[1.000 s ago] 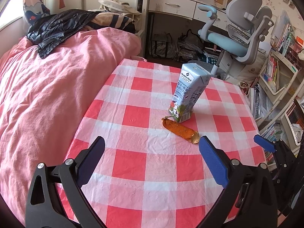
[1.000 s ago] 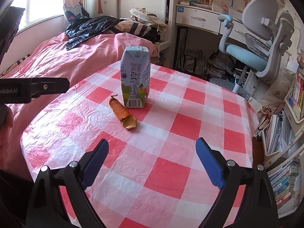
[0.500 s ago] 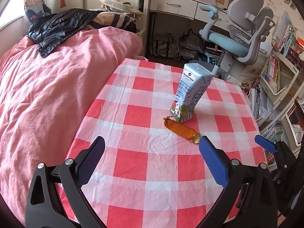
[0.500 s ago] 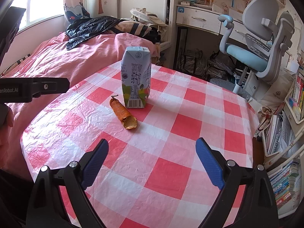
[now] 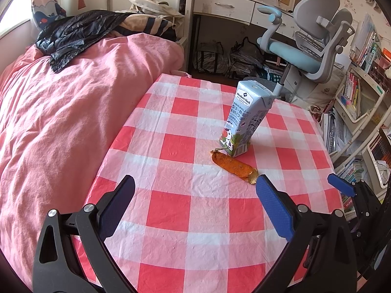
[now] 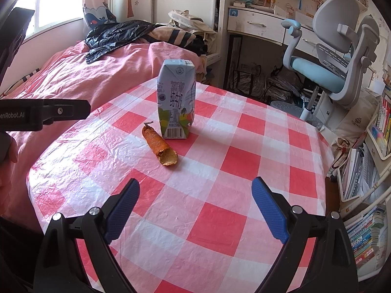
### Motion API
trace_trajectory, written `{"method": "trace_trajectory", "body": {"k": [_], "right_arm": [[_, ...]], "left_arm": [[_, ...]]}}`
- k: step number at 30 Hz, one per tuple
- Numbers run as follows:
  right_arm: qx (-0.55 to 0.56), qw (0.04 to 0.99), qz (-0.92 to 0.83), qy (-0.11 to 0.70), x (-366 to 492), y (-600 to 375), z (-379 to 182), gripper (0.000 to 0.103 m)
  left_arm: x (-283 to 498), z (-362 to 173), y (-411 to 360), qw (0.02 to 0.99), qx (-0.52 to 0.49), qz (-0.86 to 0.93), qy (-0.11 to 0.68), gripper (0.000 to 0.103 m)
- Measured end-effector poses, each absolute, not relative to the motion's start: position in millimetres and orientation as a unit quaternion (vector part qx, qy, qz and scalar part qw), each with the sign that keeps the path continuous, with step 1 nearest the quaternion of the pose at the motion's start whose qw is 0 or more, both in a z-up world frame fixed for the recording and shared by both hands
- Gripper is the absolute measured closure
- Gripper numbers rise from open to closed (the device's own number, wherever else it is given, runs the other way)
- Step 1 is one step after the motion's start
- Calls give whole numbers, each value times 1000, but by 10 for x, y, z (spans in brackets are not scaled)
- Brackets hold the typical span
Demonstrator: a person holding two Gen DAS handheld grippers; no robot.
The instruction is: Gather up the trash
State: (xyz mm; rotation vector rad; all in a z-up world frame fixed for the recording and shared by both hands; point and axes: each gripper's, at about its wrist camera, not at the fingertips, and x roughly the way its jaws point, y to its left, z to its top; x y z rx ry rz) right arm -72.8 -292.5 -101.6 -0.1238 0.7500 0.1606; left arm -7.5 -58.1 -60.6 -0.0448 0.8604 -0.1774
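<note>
Trash peel point(image 6: 160, 145) lies mid-tabletop point(image 6: 244, 161) touching the milk carton point(image 6: 176, 102), long axis toward my right gripper point(image 6: 195, 201); I've both grippers spread, left gripper point(image 5: 195, 196) similarly near.

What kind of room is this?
Most likely a child's bedroom: a bed with pink bedding, a desk with drawers and a desk chair, bookshelves, all around a table with a checked cloth.

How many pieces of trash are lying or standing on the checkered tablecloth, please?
2: a milk carton standing upright near the middle, and an orange peel lying at its base. Nothing else shows on the tablecloth.
</note>
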Motion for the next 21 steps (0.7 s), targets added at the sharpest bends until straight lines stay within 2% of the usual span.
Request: {"method": "trace_trajectory", "body": {"k": [12,18,21], "right_arm": [[-60,927,79,363,-730,-2918,-1010,14],[-56,937,95,332,-738,-2833,-890,14],[-53,943,105,312,-704,-2800,-829,10]], "left_arm": [[-81,-619,-563,904,-26,-86,419,7],[-32,-647,-359,899,-54,-71,428,7],[31,-658,-190,894,-82,-57,438,7]]}}
